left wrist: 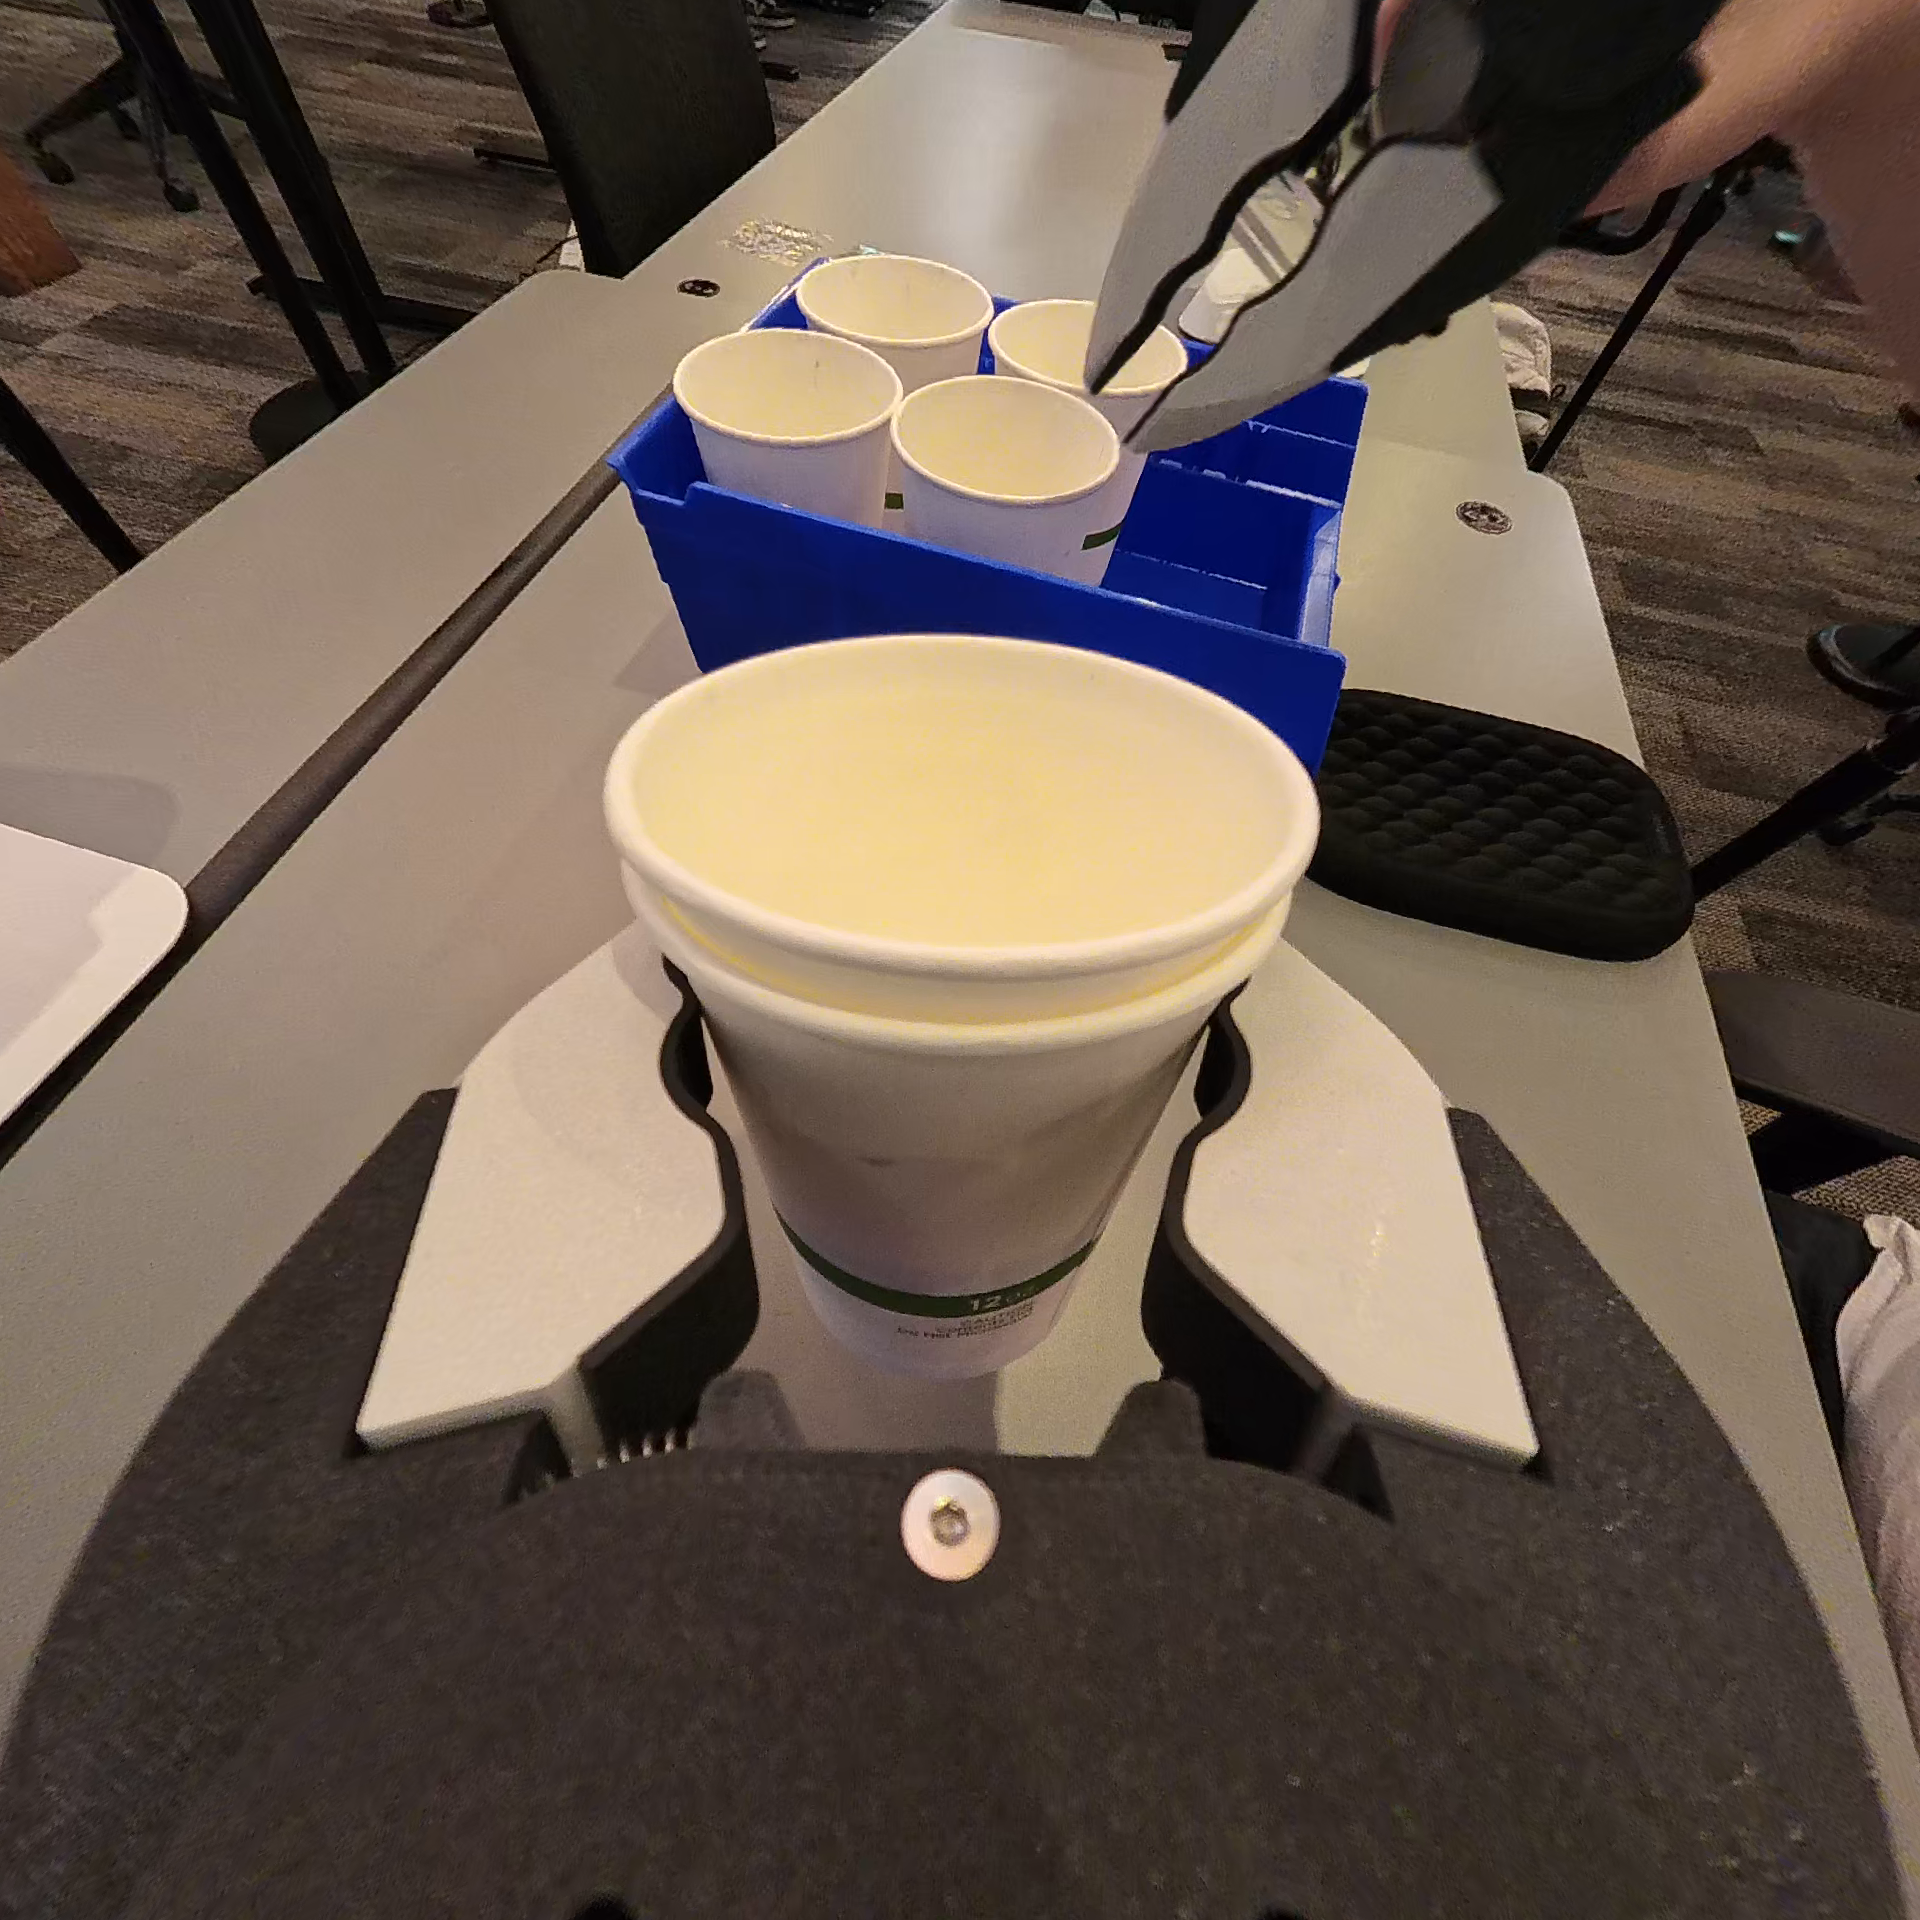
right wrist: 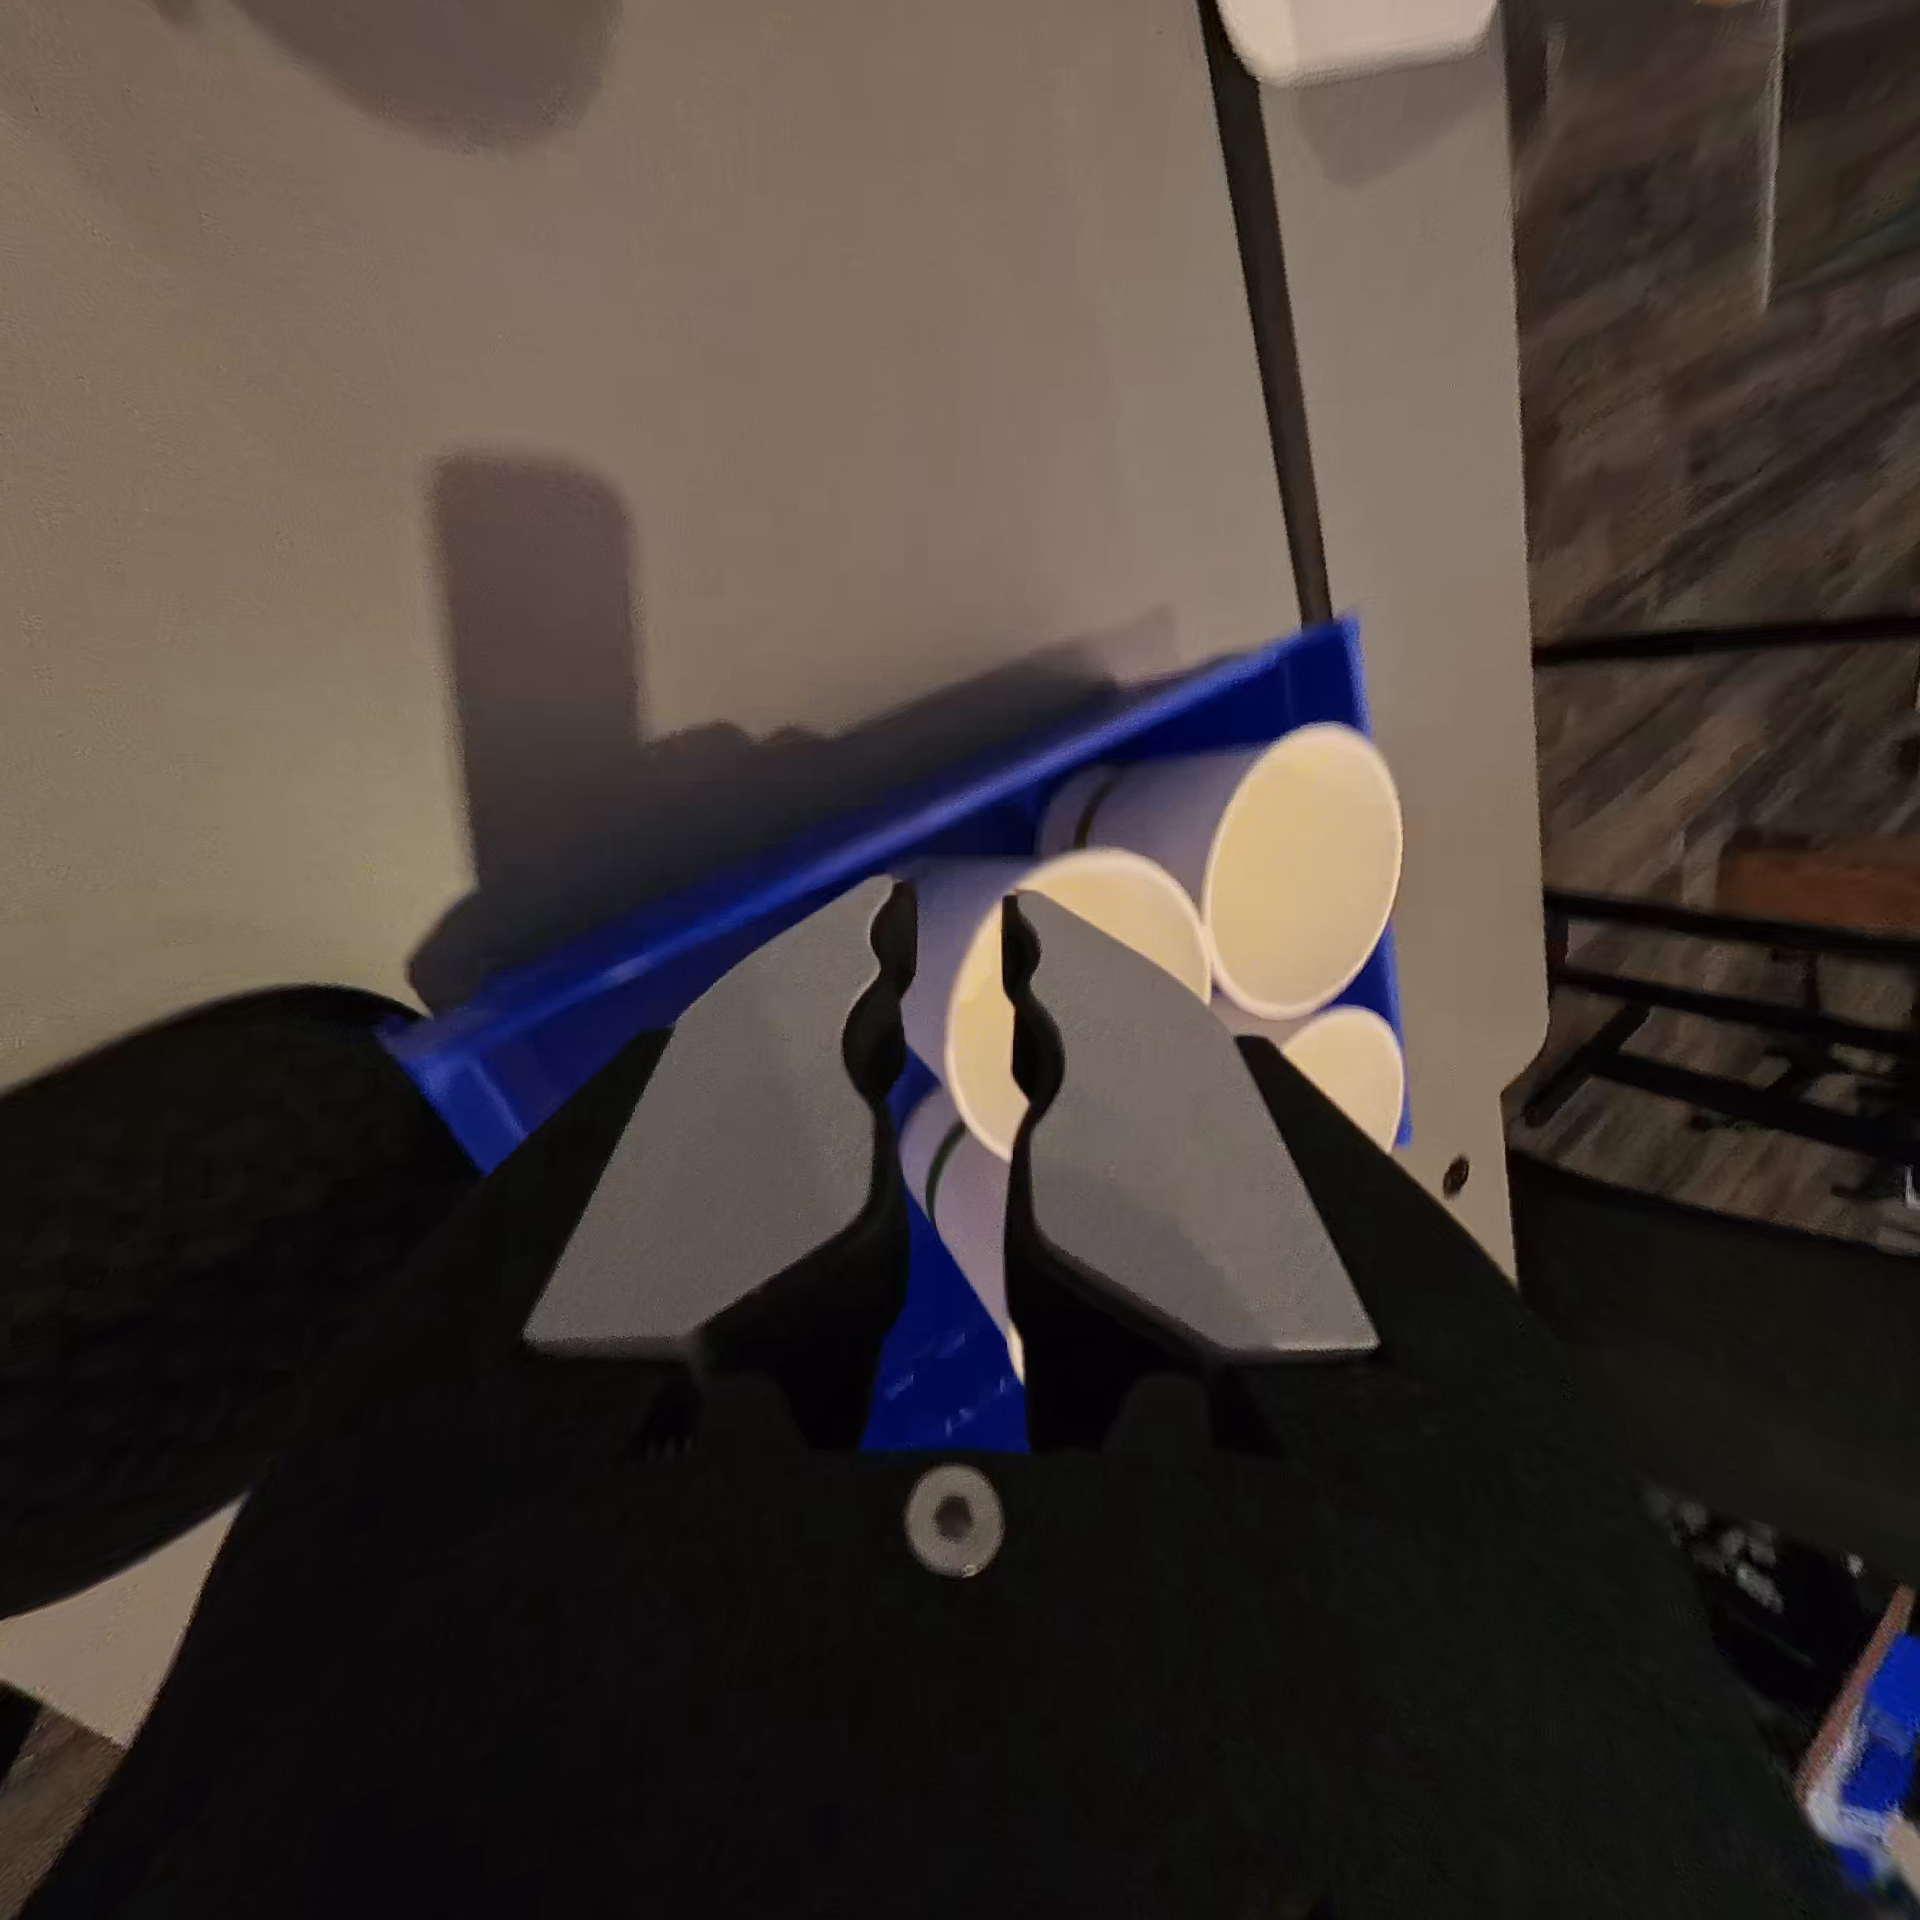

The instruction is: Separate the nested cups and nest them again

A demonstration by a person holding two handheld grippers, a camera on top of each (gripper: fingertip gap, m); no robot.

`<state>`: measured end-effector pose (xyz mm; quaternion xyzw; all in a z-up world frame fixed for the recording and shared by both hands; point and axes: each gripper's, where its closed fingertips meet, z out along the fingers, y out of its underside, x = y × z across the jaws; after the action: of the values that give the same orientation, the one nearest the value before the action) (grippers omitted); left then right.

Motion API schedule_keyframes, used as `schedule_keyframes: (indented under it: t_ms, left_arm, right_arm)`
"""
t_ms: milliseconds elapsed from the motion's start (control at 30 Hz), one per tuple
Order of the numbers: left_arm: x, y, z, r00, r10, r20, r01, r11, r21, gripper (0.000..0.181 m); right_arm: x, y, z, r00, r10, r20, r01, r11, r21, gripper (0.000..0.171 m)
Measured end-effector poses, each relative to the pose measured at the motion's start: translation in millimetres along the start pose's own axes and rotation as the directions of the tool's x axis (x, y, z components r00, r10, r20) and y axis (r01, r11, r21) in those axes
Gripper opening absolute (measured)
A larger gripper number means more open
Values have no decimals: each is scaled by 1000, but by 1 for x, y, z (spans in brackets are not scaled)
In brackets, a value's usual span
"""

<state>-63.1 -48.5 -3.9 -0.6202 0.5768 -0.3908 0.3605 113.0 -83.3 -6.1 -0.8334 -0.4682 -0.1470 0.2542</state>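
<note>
Two white paper cups (left wrist: pixel 956 894) with a green band sit nested, upright, on the grey table. My left gripper (left wrist: pixel 956 1039) is shut on the outer cup's wall below its rim. Behind stands a blue bin (left wrist: pixel 935 592) with several single white cups (left wrist: pixel 787 400) upright in it. My right gripper (left wrist: pixel 1117 414) hangs over the bin's back right cup (left wrist: pixel 1049 338), jaws a narrow gap apart and empty. In the right wrist view, the gripper (right wrist: pixel 956 899) is just above that cup's rim (right wrist: pixel 1101 935), with the bin (right wrist: pixel 790 852) beneath.
A black mesh pad (left wrist: pixel 1486 821) lies right of the bin. A white tray (left wrist: pixel 73 935) sits at the left edge on the neighbouring table. A dark seam (left wrist: pixel 416 665) divides the tables. Chairs and stand legs surround them. A hand (left wrist: pixel 1818 104) holds the right gripper.
</note>
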Motion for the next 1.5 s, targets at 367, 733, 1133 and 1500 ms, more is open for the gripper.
schedule_keyframes:
  t_ms: [367,733,1133,1500]
  left_arm:
    - [4,6,5,1000,17,-7,-17,999,-31,93]
    - [7,0,1,1000,14,-22,-14,1000,-8,93]
    - [7,7,6,999,39,-11,-39,998,-45,93]
    - [5,6,2,999,45,5,-45,998,-44,93]
  right_arm:
    - [-78,-157,-47,940,-252,229,146,906,397,13]
    - [-85,-168,-35,917,-290,275,171,907,386,3]
    - [-70,-170,-58,927,-282,248,173,906,386,3]
    - [-19,-148,-110,980,-162,112,104,911,399,3]
